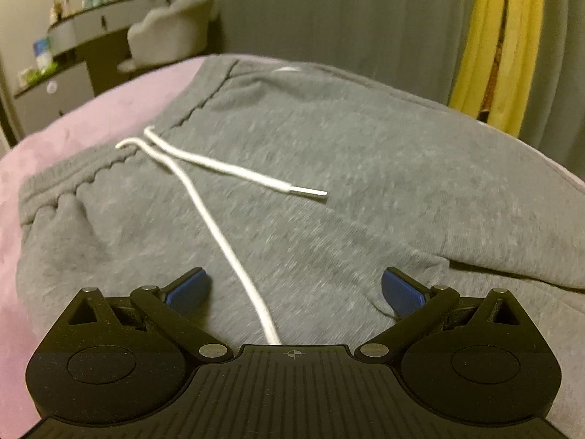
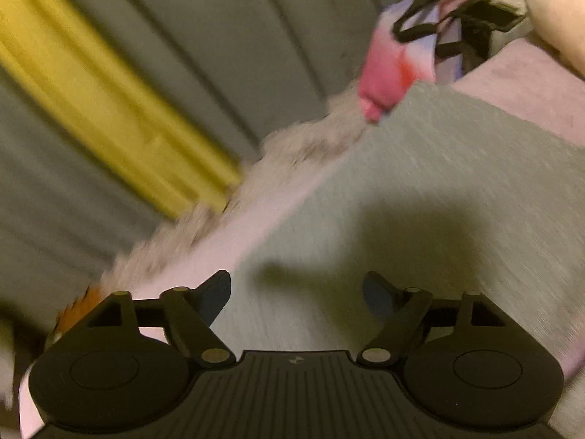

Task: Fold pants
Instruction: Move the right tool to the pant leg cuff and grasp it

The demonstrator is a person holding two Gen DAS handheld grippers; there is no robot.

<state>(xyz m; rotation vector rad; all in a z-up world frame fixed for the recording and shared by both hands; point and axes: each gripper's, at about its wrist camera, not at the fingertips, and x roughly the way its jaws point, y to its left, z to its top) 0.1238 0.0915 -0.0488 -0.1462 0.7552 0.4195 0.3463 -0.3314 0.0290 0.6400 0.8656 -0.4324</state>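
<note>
Grey sweatpants [image 1: 329, 153] lie on a pink bed cover [image 1: 91, 120], waistband toward the far left. Two white drawstrings [image 1: 219, 219] run from the waistband; one passes between my left fingers. My left gripper [image 1: 295, 289] is open and empty, low over the pants near the hip. In the right wrist view, which is blurred, the grey pants [image 2: 438, 201] spread across the right. My right gripper [image 2: 296, 294] is open and empty just above the pants near their left edge, casting a shadow on the cloth.
Grey curtains with a yellow strip [image 1: 493, 44] hang behind the bed. A vanity desk and padded chair [image 1: 168, 33] stand far left. A pink and purple bag [image 2: 406, 47] sits beyond the pants. A fluffy blanket edge [image 2: 256, 175] runs along the bed side.
</note>
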